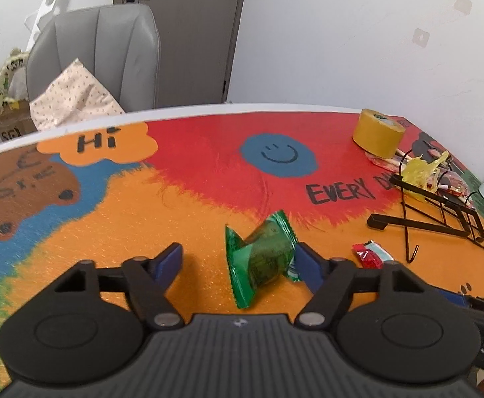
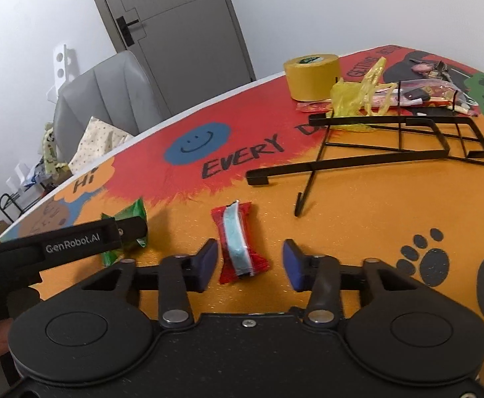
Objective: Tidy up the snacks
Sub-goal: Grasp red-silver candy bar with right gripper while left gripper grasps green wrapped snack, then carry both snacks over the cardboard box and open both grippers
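Both claws straddled wrapped snacks on the worktop (image 1: 175, 232).
Left claw (image 1: 238, 262) part-open around green candy (image 1: 262, 255); right claw (image 2: 250, 262) part-open around red candy (image 2: 240, 242); neither gripped yet; next, pinch shut.

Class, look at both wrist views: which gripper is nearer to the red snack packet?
Right. The right gripper straddles the red snack packet, which lies between its open fingers. The left gripper is beside it, around the green snack packet.

Home room, colourful cartoon table mat (image 1: 208, 172), grey chair (image 1: 109, 56), door (image 1: 189, 33)
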`<control>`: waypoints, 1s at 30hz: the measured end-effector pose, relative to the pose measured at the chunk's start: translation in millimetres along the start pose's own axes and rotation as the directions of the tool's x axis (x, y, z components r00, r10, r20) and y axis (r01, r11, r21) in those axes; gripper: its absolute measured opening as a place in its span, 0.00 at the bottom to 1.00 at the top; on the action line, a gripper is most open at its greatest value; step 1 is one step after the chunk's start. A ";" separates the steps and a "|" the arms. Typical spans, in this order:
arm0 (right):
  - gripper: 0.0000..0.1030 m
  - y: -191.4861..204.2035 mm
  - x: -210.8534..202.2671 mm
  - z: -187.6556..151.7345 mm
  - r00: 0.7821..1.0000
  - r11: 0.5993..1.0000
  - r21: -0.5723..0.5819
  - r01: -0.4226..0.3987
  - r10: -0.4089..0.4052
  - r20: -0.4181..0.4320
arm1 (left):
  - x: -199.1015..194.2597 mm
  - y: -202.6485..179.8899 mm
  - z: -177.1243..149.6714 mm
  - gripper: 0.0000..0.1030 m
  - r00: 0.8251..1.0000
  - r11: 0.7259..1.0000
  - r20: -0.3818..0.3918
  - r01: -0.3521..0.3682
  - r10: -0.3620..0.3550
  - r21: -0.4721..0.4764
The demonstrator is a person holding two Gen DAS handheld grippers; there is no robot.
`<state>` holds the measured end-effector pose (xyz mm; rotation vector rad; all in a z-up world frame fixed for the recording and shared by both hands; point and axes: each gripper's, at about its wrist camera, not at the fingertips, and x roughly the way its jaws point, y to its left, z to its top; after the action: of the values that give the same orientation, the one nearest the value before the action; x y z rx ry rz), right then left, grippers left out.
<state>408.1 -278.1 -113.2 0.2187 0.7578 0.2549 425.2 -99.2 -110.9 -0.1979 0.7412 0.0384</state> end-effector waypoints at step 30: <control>0.24 28.9 -75.1 -25.2 0.993 0.994 0.061 -0.089 0.084 0.081 | -105.7 30.2 -29.1 0.36 0.994 0.997 0.084 0.071 -0.068 -0.033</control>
<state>333.7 -271.0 -74.2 0.3210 0.6805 0.3029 324.6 -71.5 -65.6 -0.2554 0.6508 -0.0066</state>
